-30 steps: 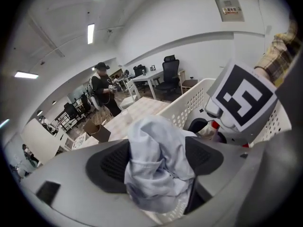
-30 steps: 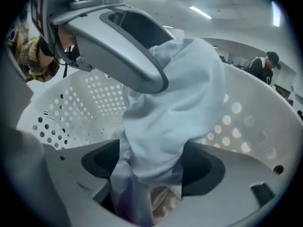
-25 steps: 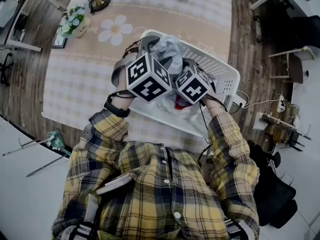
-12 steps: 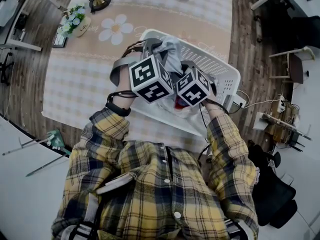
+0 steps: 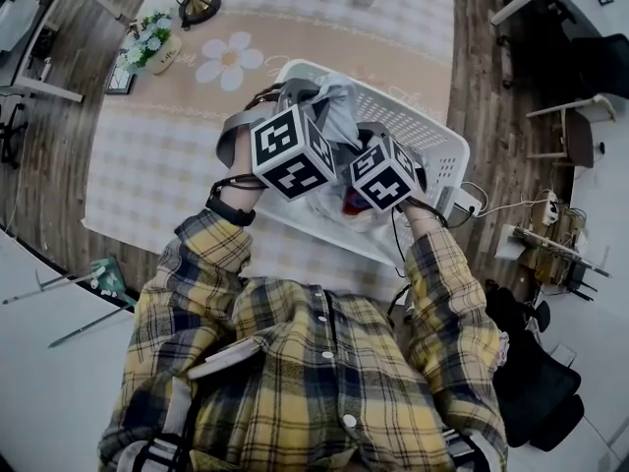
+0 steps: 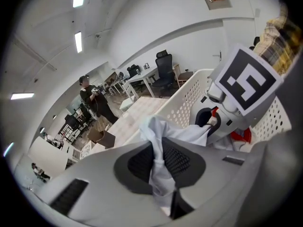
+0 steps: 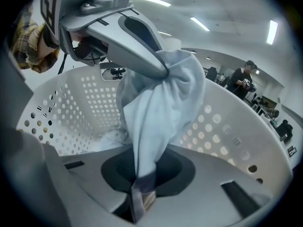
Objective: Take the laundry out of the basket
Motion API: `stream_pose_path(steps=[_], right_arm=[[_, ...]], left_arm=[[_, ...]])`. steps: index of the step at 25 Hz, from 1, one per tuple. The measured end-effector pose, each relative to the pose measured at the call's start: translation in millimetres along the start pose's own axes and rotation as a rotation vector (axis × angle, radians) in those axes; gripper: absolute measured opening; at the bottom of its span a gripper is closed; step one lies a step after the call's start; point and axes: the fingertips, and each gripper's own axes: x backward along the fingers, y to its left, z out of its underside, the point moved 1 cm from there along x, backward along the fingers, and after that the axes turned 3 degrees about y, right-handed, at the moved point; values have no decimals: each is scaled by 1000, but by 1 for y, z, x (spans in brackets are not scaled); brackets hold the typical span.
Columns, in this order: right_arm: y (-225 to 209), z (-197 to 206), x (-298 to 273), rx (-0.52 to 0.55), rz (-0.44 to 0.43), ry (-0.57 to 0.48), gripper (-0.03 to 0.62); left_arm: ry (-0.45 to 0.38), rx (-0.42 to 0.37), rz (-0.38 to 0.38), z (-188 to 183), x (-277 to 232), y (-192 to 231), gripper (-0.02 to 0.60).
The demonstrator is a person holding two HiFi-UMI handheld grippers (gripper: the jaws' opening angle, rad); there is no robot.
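Cloth (image 7: 156, 103) is hanging bunched over the basket (image 5: 439, 144), toward its 11 o'clock side in the head view. The left gripper (image 6: 160, 167) and, at its 3 o'clock, the right gripper (image 7: 141, 176) are both clamping this cloth, their jaws having just been closing on it. The basket is sitting on the tabletop (image 5: 147, 165).

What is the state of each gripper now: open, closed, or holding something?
Left gripper: jaws have just closed further, gripping the cloth.
Right gripper: jaws have just closed further, gripping the same cloth.
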Motion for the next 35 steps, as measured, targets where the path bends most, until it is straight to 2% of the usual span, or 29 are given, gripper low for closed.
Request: stream_pose_path(steps=[5,15,30,35], right_arm=[[-4,-8,8,-26,21,-25,74],[1,-19,58,-64,79,-118,72],[15,-58,169,-109,221,-397,71],[15,-72,202,-131,241,-488,71]], left_arm=[[-24,41,0,4,10,7,71],[-98,93,-70,-9,55,-1,71],[-266,157,-233,-38,155,-7,71],[-317,165,-281,-49,185,-8,71]])
